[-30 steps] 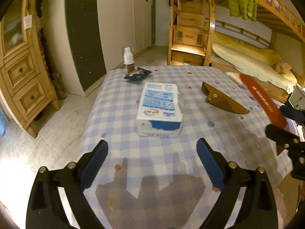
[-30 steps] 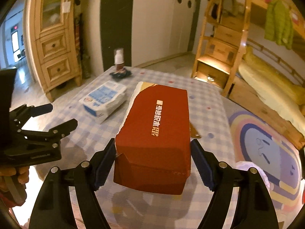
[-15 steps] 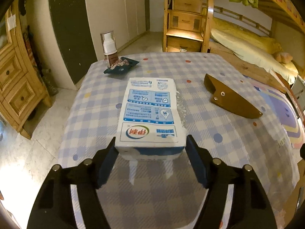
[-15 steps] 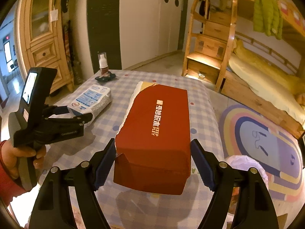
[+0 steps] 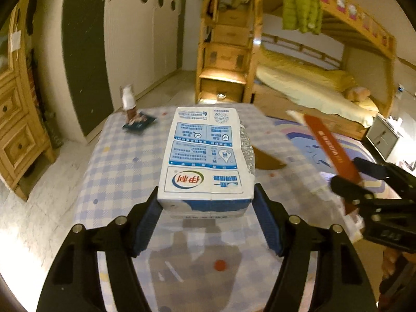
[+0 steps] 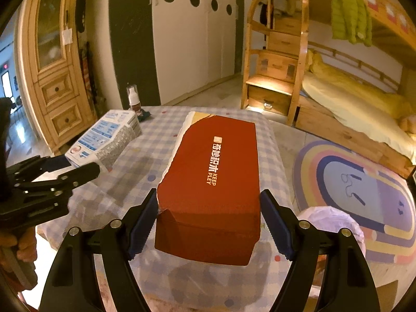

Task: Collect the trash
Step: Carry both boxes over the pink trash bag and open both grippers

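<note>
Left gripper (image 5: 206, 209) jaws clamp the milk carton (image 5: 206, 156); right gripper (image 6: 208, 219) jaws clamp the red box (image 6: 215, 179). Carry both level above the worktop (image 5: 122, 161).

A pump bottle (image 5: 128, 101) stands on the checked tablecloth (image 5: 124, 161).

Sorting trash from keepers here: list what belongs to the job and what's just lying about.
Job:
white-and-blue milk carton, held in left claw
red cardboard box, held in right claw
dark crumpled wrapper, probably

Lying about:
white-capped pump bottle
brown wedge-shaped piece
checked tablecloth
</note>
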`<control>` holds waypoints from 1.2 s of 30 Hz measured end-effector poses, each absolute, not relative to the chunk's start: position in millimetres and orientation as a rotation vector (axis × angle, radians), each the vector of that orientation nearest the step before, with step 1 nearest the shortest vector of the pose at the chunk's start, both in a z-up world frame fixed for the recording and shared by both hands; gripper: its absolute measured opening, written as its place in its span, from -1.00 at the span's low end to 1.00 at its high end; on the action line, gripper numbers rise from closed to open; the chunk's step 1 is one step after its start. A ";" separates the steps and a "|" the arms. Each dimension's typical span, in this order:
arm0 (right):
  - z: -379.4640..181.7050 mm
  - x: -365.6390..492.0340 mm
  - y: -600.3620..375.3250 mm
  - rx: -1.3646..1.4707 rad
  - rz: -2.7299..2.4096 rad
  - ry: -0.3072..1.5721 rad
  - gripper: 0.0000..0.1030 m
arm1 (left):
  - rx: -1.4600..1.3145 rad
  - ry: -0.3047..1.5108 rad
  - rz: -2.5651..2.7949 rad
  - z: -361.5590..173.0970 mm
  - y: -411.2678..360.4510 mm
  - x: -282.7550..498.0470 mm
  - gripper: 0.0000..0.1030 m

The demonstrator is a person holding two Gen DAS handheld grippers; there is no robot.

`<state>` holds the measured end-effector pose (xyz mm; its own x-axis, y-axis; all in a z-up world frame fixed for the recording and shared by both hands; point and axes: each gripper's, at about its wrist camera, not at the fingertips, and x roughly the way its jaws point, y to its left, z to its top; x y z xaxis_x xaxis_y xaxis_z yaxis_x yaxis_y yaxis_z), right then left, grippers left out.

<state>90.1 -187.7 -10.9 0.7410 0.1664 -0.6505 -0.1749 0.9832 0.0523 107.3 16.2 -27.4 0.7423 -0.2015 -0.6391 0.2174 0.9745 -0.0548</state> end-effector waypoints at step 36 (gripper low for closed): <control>-61.4 63.6 -419.2 0.184 -0.273 0.757 0.71 | 0.182 0.699 -0.638 -35.8 -227.5 124.1 0.31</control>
